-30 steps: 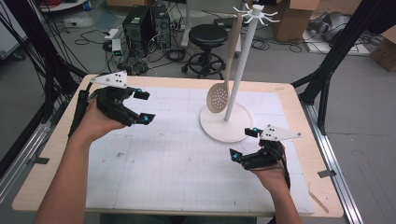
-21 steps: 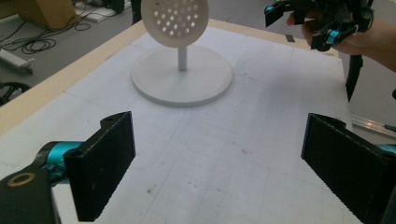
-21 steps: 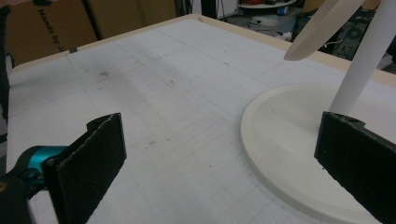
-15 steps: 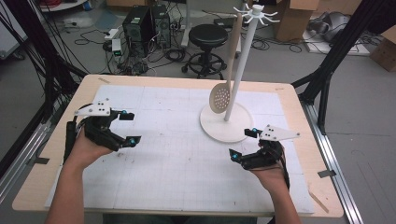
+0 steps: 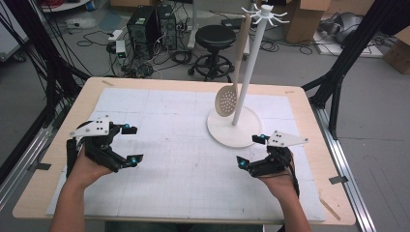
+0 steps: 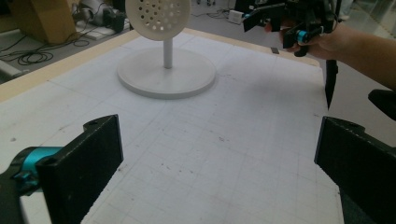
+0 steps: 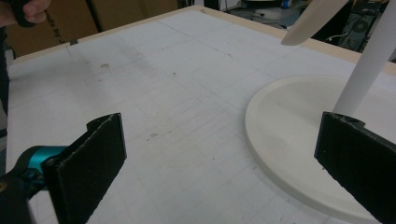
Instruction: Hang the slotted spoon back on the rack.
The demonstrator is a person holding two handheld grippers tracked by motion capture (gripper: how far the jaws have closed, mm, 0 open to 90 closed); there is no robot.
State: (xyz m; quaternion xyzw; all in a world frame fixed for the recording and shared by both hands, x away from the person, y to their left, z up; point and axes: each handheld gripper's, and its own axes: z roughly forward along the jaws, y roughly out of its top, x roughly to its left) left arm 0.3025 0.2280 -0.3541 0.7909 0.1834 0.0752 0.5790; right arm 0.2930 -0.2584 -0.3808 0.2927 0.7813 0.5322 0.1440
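Left gripper (image 6: 219,177) fingers (image 6: 84,163) wide apart at bottom, nothing between. Slotted spoon (image 6: 158,17) hangs over stand base (image 6: 166,73), upper centre. Right gripper (image 6: 289,21) upper right.

a: looks like a lab to me. black camera frame (image 5: 355,53) around the table (image 5: 300,104), computer towers (image 5: 151,26) on the floor.

b: yes, loose cables (image 5: 96,36) everywhere, cardboard boxes (image 5: 303,17), a stool (image 5: 216,37). nothing homely.
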